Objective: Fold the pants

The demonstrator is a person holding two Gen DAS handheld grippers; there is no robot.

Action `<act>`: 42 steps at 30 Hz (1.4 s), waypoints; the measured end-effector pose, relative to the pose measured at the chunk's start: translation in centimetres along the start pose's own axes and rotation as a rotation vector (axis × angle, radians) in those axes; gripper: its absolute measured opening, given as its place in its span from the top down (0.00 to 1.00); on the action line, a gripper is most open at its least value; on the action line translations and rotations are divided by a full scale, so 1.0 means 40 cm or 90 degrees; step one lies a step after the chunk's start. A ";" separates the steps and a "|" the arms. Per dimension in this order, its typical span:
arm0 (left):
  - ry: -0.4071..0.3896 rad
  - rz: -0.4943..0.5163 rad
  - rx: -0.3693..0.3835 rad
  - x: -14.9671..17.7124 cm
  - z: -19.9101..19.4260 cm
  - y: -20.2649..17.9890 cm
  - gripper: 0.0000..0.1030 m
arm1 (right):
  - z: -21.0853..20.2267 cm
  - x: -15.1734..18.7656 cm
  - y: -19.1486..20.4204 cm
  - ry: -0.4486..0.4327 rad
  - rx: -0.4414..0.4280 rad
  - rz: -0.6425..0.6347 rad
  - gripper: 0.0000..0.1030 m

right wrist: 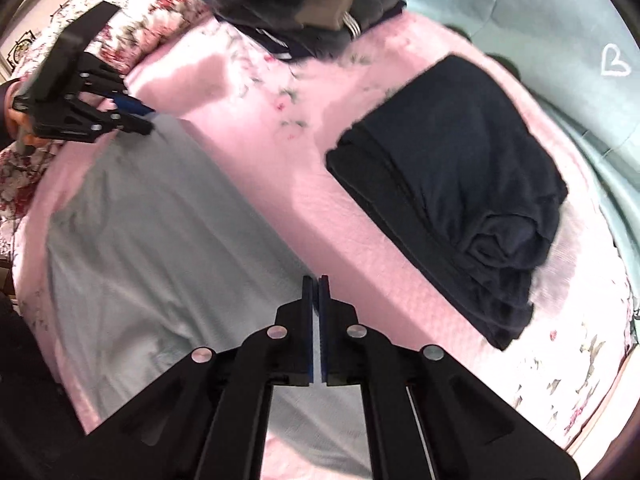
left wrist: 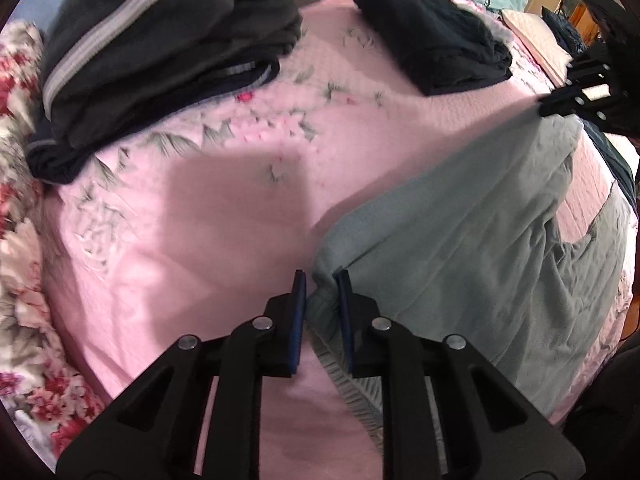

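Early yet, I judge: the grey pants (right wrist: 160, 220) lie flat on the pink bed (right wrist: 272, 168), left gripper (left wrist: 322, 280) and right gripper (right wrist: 316, 284) each pinching a corner, at ten and six o'clock in the right view.

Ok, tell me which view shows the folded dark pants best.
The right wrist view: the dark pants lie whole and large there, folds and edges visible on the pink blanket. The left wrist view shows them smaller, far off near the top and blurred.
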State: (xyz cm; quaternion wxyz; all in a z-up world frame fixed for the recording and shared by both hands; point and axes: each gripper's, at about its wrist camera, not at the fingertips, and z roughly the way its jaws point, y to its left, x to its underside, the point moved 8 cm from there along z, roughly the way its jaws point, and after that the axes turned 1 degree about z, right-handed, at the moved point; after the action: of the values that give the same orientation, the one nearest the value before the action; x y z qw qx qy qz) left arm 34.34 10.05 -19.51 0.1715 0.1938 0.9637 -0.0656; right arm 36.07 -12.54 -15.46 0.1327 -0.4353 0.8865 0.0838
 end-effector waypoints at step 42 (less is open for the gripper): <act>-0.113 -0.217 -0.051 0.486 -0.278 -0.187 0.65 | -0.191 0.200 0.590 -0.144 -0.057 -0.037 0.49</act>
State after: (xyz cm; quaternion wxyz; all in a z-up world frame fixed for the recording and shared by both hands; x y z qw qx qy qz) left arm 11.14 12.14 -15.61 0.2501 0.0144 0.9655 -0.0718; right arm 11.42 -6.22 -9.89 0.2146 -0.4541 0.8482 0.1682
